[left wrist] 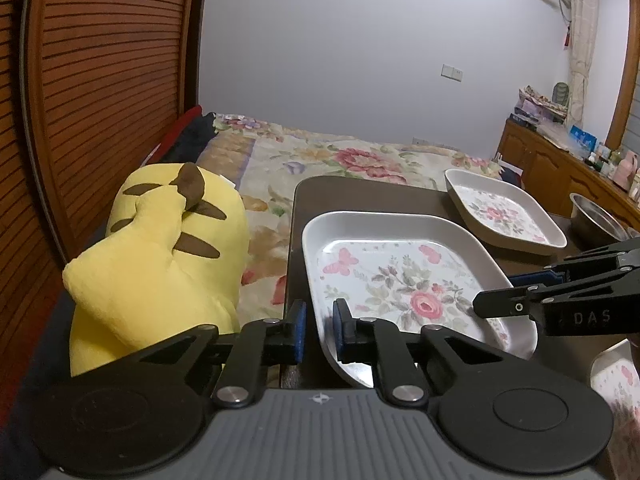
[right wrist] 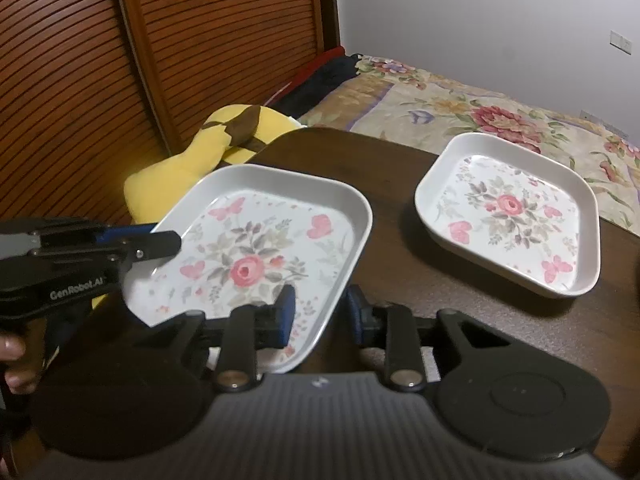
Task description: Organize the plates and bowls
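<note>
1. Left gripper (left wrist: pixel 320 330) straddles the left rim of the near plate (left wrist: pixel 400 280): one finger inside the wall, one outside, with a gap at the pads. Not clamped, I judge.
2. Right gripper (right wrist: pixel 320 314) is the same on the near-right rim: fingers either side of the wall, a gap showing, no firm grip visible.
3. The near plate looks tilted in the right wrist view, with its left edge at the worktop (right wrist: pixel 400 168) edge. I cannot tell whether it rests flat.
4. Risk: with both grips loose, a lift would let the slick wall slip through the pads, and the plate would drop or skate off the left edge toward the plush (left wrist: pixel 168 248).
5. Risk: uneven closing would twist the plate, so one side pops free.
6. Risk: a shallow pad bite on a sloped wall may peel off under load.
7. Far plate (right wrist: pixel 508 212) sits flat on the worktop, well apart from the near plate, and holds nothing.
8. The near plate holds nothing either; only the floral print shows.
9. A steel bowl (left wrist: pixel 596 220) sits at the right edge of the left wrist view, contents hidden. A third floral dish (left wrist: pixel 616 384) is partly in frame beside the left gripper.
</note>
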### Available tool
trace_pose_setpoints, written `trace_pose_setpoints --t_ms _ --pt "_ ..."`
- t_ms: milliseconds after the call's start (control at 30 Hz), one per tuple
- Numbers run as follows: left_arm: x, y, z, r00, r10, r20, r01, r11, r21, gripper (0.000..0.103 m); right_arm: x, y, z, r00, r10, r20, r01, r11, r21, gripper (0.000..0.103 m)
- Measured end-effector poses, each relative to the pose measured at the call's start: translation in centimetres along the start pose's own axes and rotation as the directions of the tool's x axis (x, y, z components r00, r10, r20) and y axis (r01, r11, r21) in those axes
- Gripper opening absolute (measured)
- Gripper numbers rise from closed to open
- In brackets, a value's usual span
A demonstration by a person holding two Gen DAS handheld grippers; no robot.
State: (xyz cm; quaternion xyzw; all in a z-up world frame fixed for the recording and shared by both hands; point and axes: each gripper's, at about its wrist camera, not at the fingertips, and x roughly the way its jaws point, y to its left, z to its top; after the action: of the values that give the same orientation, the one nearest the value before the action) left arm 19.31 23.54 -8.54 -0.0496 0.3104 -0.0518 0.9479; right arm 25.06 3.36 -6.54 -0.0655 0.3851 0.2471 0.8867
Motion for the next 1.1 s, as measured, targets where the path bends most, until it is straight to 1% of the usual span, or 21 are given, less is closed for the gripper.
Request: trace_pose_setpoints --t_ms 67,133,200,267,400,733,1100 --pt "0.0 0.0 0.0 1.0 -0.002 -0.001 0.002 1.0 -0.001 0.014 0.0 0.0 0.0 1.0 0.0 0.0 0.0 1.0 -0.001 0.027" --pt "0.0 0.0 0.0 1.0 -0.007 -0.003 0.007 1.0 -0.001 0.011 0.0 0.0 0.0 1.0 0.007 -0.001 -0.007 1.0 0.001 0.026" --pt "0.0 -0.1 0.1 1.0 -0.005 -0.008 0.005 1.0 -0.006 0.011 0.0 0.0 0.0 1.0 0.008 -0.001 -0.008 1.0 0.001 0.024" --pt "-0.1 -0.1 0.2 1.0 -0.007 -0.015 0.007 1.0 -0.018 0.011 0.0 -0.1 0.0 1.0 0.009 -0.002 -0.009 1.0 0.005 0.021" --pt "-0.8 -0.4 0.4 1.0 -0.008 -0.005 0.008 1.0 -0.012 0.011 -0.3 -0.3 -0.1 1.0 0.017 -0.006 -0.017 1.0 0.018 0.021" --pt "-2.9 -2.2 1.2 0.999 -0.004 0.038 0.003 1.0 0.019 0.011 -3.1 -0.9 -0.4 0.999 0.015 0.048 -0.016 1.0 0.018 0.021" --pt "-5.4 -5.2 2.0 0.997 -0.008 0.082 0.004 0.998 0.055 0.011 -6.6 -2.3 -1.0 0.993 0.013 0.119 -0.017 0.999 0.034 0.019"
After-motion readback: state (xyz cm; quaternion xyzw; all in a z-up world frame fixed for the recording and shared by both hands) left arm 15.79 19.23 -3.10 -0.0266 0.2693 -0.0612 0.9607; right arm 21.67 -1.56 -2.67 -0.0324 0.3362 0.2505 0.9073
